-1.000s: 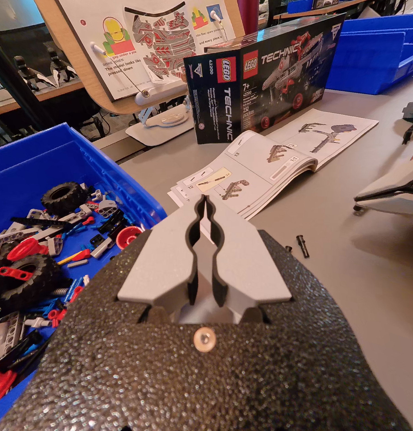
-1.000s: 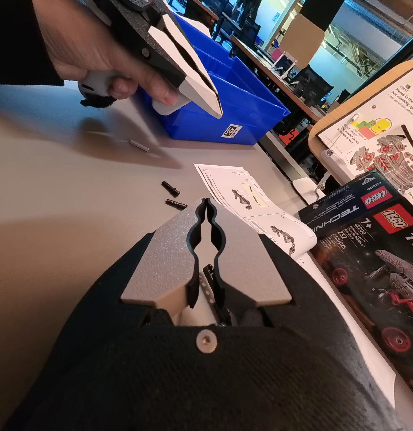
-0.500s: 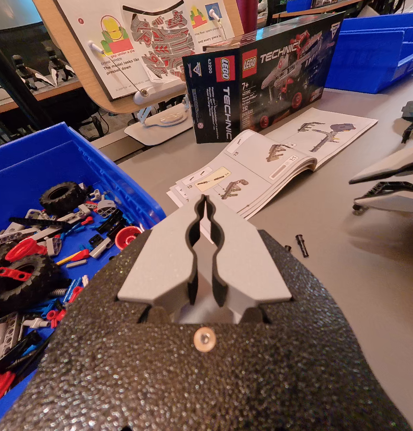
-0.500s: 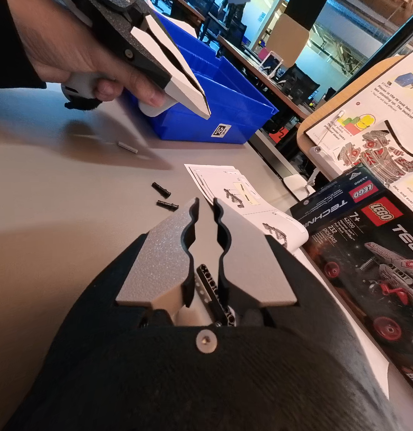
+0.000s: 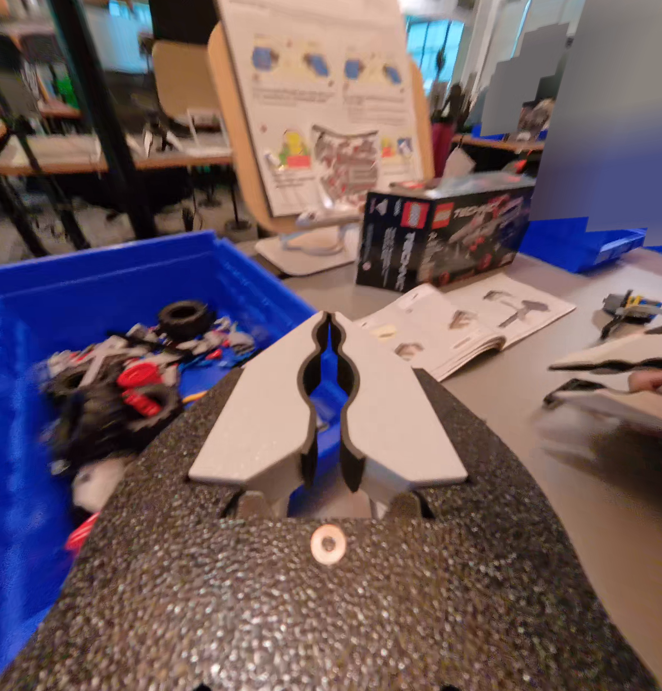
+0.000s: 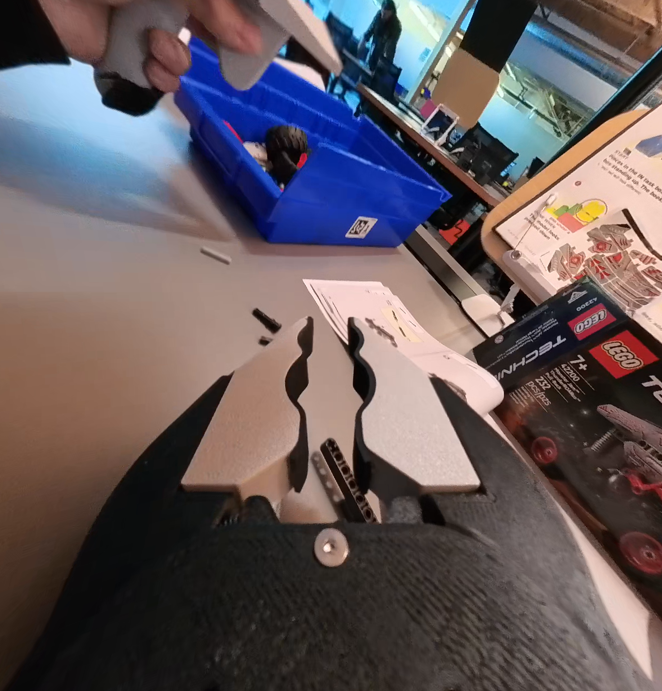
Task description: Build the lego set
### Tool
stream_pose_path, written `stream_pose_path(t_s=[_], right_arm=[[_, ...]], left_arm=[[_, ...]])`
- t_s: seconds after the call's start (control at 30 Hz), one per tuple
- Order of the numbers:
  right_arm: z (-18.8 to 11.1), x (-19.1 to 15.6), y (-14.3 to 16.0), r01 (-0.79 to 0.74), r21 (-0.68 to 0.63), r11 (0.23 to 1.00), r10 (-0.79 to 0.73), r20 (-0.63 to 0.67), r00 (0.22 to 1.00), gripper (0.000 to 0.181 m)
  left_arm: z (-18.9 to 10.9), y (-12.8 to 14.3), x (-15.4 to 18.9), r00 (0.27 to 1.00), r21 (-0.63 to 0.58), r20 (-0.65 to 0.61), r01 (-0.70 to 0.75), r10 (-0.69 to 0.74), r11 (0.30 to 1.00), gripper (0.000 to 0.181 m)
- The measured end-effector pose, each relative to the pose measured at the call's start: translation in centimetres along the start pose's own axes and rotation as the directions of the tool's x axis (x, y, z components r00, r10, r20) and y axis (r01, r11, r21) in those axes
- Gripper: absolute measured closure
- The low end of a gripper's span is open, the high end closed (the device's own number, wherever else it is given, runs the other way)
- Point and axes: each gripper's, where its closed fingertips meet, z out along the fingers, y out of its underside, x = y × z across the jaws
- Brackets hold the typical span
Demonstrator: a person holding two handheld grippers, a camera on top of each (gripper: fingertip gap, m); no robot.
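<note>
My left gripper (image 5: 329, 318) is shut and empty. It hovers over the near right rim of the blue bin (image 5: 254, 269), which holds loose Lego parts (image 5: 135, 377) and tyres (image 5: 183, 318). In the right wrist view it is high at the top, above the bin (image 6: 359, 202). My right gripper (image 6: 331, 323) is open, low over the grey table. A black beam (image 6: 346, 482) lies between the bases of its jaws, touching neither. Two black pins (image 6: 265, 318) lie just ahead of its left fingertip. The right gripper also shows at the right edge of the left wrist view (image 5: 553, 385).
An open instruction booklet (image 5: 471, 325) lies mid-table, with the black set box (image 5: 441, 239) and an instruction board (image 5: 329, 112) behind it. A small partly built assembly (image 5: 628, 304) sits at far right. A short grey axle (image 6: 215, 256) lies near the bin. Some 20 cm of space lies between my two pairs of fingers. From either gripper's tips it is about 15 cm to the short grey axle (image 6: 215, 256).
My right gripper has opened, letting go of the black beam. My left gripper has risen and swung left over the bin, still shut.
</note>
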Motion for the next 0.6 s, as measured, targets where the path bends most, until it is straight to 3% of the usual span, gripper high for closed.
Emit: stream_pose_path(t_s=[0.17,0.3,0.4,0.5,0.6], right_arm=[[0.2,-1.4,-1.1,-0.082,0.035,0.996,0.078,0.122,0.99,0.169],[0.7,-4.7,-3.2,-0.155,0.054,0.986,0.131,0.306,0.943,0.172],[1.5,-7.1,-3.2,-0.167,-0.007,0.986,0.156,0.409,0.899,0.179],[2.1,-8.4,-3.1,-0.142,-0.043,0.989,0.146,0.453,0.879,0.181],[2.7,-9.2,-2.3,-0.128,-0.121,0.984,0.171,0.483,0.859,0.181]], left_arm=[[-2.4,0.5,-6.9,0.995,-0.294,0.042,-0.074,0.09,0.953,0.177],[-2.2,0.6,-10.1,0.969,-0.579,-0.014,-0.21,0.248,0.788,0.17],[-0.7,0.7,-11.8,0.939,-0.668,-0.102,-0.308,0.327,0.677,0.171],[0.6,2.2,-12.8,0.968,-0.734,-0.126,-0.237,0.215,0.637,0.169],[1.6,3.2,-14.2,0.967,-0.782,-0.107,-0.226,0.231,0.582,0.17]])
